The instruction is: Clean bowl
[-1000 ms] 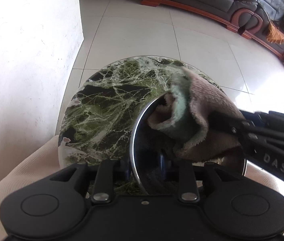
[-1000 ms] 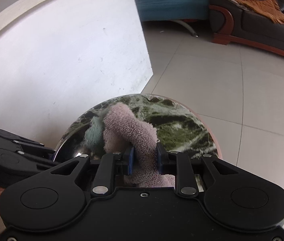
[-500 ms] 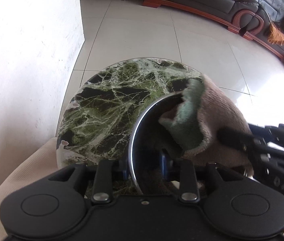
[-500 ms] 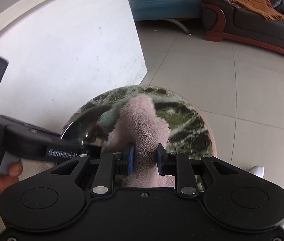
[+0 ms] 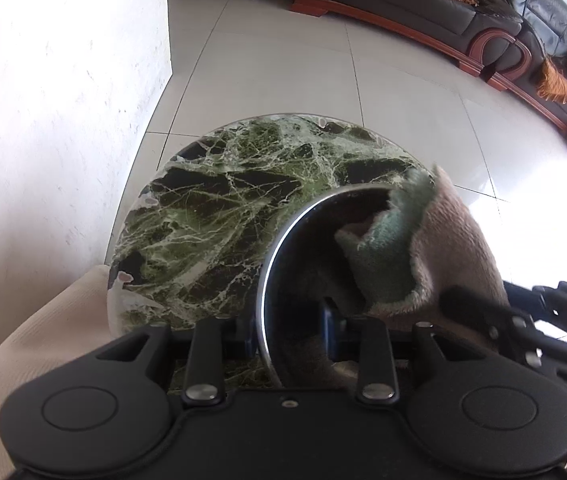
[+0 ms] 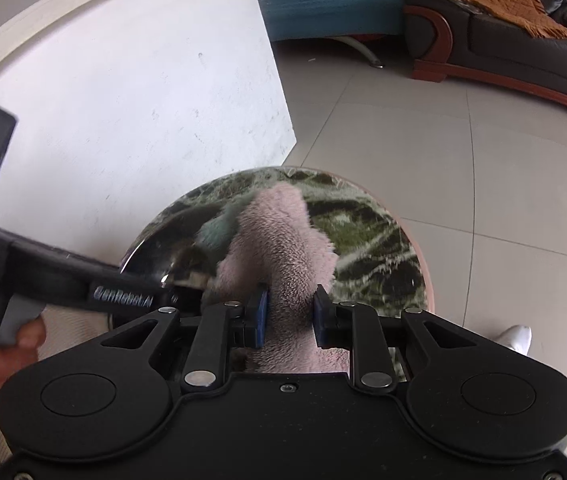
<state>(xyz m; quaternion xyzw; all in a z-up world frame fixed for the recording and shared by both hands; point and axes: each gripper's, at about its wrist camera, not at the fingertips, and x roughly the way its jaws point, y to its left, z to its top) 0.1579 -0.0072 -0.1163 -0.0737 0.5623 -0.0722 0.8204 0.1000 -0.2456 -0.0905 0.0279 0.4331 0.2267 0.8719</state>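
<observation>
left gripper (image 5: 289, 330) clamps the shiny round steel bowl (image 5: 279, 256) by its rim. thin slick metal, so hold the edge. right gripper (image 6: 289, 310) pinches the soft pink-and-green towel (image 6: 279, 240).

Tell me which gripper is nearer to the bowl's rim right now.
Left. The left gripper straddles the metal bowl at its near rim, one finger on each side. The right gripper is clamped on the pink cloth, which reaches into the bowl.
</observation>
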